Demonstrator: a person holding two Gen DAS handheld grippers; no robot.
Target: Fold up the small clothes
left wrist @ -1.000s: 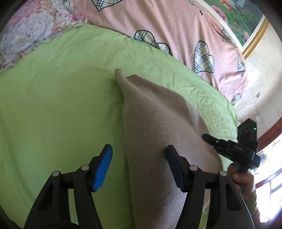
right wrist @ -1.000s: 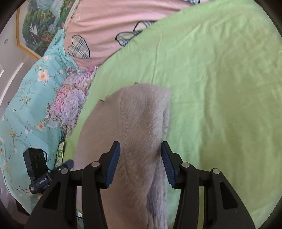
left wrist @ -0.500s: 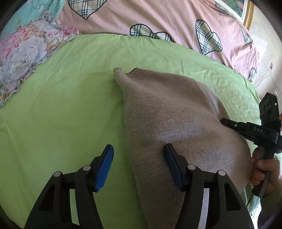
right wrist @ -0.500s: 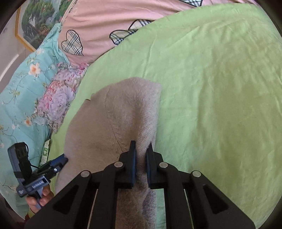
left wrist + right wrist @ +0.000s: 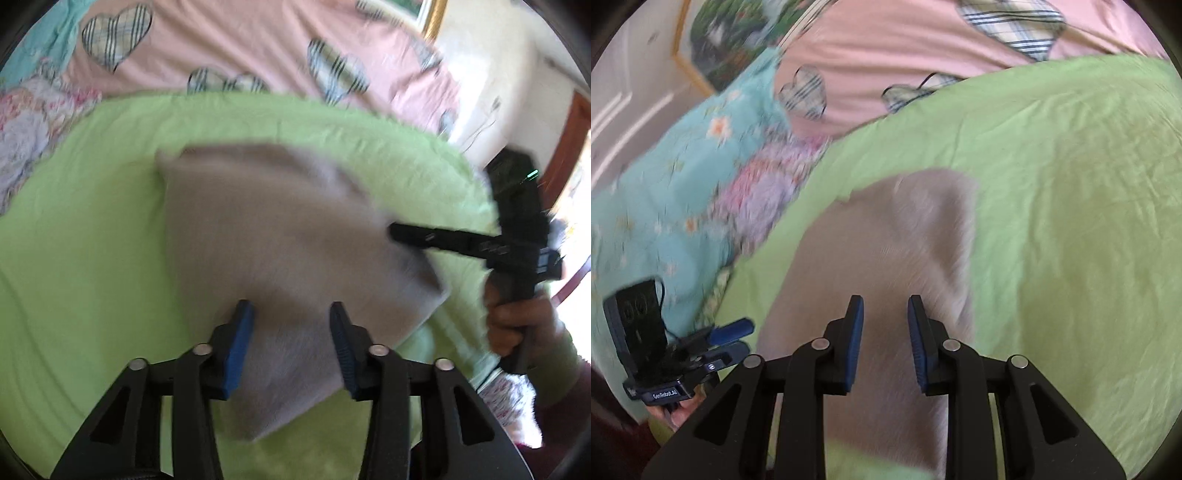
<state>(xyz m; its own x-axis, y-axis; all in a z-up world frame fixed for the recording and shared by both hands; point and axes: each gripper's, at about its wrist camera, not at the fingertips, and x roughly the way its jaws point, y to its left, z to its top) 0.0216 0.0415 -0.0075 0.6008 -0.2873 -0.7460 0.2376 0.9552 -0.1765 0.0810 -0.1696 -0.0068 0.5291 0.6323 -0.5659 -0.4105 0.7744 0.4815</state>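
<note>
A beige knitted garment [image 5: 280, 236] lies folded on the green bed sheet [image 5: 85, 258]; it also shows in the right wrist view [image 5: 886, 251]. My left gripper [image 5: 291, 343] is open, its blue pads on either side of the garment's near corner. My right gripper [image 5: 885, 338] is open over the garment's near edge; in the left wrist view it [image 5: 397, 233] touches the garment's right edge. Both views are blurred by motion.
A pink quilt with plaid hearts [image 5: 258, 48] lies behind the sheet. A floral pillow [image 5: 29, 122] sits at the left, a turquoise floral one [image 5: 676, 192] beside it. A framed picture [image 5: 735, 33] hangs on the wall.
My right gripper, shut on the garment half a second ago, has opened. My left gripper has narrowed and moved right over the garment's corner. The garment lies flatter and shorter.
</note>
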